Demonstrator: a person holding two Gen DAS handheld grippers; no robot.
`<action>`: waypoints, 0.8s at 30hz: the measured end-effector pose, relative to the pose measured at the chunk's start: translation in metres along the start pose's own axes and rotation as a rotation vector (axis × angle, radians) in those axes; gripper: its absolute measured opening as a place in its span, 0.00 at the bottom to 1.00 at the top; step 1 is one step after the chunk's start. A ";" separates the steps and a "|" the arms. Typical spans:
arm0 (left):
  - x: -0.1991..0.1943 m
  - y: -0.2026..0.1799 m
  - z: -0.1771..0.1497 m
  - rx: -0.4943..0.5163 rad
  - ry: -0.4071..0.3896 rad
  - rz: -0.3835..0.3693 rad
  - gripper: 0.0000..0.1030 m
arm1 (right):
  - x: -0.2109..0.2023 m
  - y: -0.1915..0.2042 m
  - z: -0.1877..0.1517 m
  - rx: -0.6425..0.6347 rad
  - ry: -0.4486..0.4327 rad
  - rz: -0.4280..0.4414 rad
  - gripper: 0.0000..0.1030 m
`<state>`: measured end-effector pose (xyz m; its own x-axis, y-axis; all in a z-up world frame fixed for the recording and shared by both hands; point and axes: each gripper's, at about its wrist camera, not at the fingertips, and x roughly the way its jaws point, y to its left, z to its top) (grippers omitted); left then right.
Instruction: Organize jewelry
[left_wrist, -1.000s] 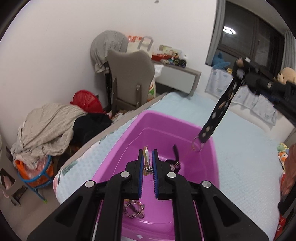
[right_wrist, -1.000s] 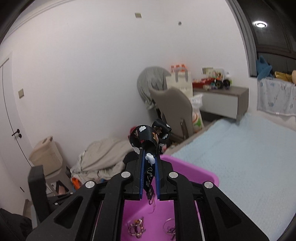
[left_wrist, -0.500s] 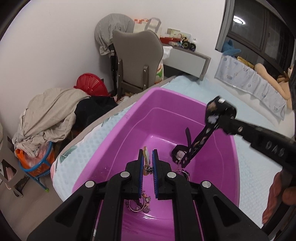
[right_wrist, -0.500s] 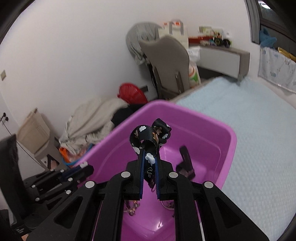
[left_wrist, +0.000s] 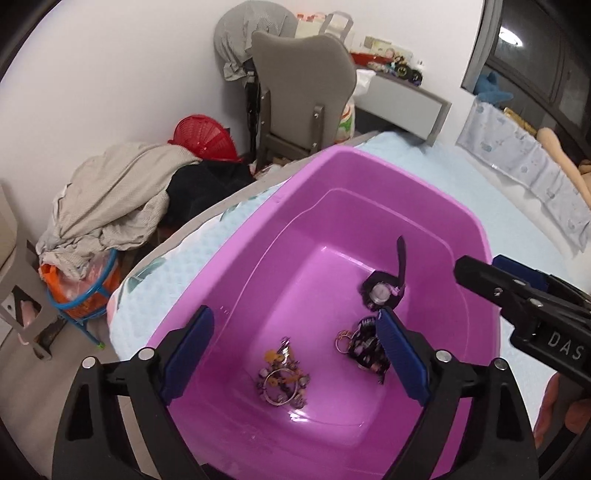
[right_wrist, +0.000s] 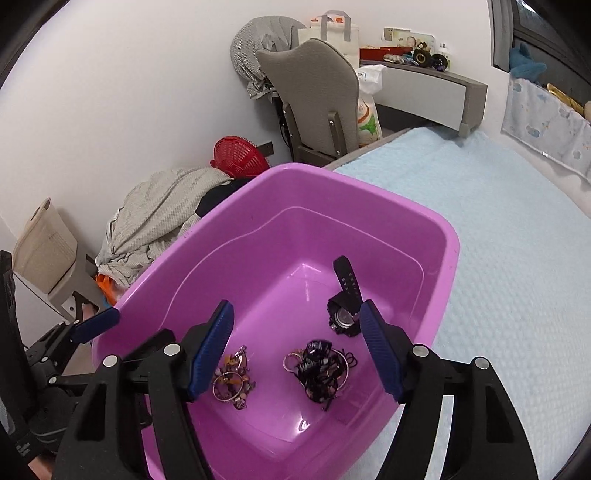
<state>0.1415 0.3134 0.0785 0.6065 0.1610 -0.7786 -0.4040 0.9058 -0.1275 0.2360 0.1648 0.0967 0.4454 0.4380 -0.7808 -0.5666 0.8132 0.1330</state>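
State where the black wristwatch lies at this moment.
In both wrist views the black wristwatch lies on the purple tub's floor, toward its far right side, just beyond the black patterned lanyard.

A purple plastic tub (right_wrist: 441, 266) sits on the bed at its corner, holding three things on its floor. A black wristwatch (right_wrist: 343, 317) lies toward the far right side, one strap sticking up. A black patterned lanyard with rings (right_wrist: 321, 369) lies bunched mid-floor. A beaded keyring cluster (right_wrist: 232, 380) lies beside it, toward the left wall.
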 end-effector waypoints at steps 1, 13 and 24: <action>0.000 0.001 -0.001 -0.006 0.003 0.012 0.93 | 0.000 -0.001 -0.001 0.001 0.003 -0.001 0.66; -0.012 0.003 -0.009 -0.010 -0.002 0.080 0.93 | -0.008 0.001 -0.014 -0.014 0.006 -0.009 0.67; -0.031 -0.006 -0.019 0.036 -0.025 0.087 0.93 | -0.023 -0.004 -0.037 0.032 -0.011 -0.040 0.67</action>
<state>0.1124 0.2955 0.0918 0.5875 0.2491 -0.7700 -0.4313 0.9014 -0.0374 0.2028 0.1374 0.0912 0.4747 0.4087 -0.7795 -0.5257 0.8420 0.1213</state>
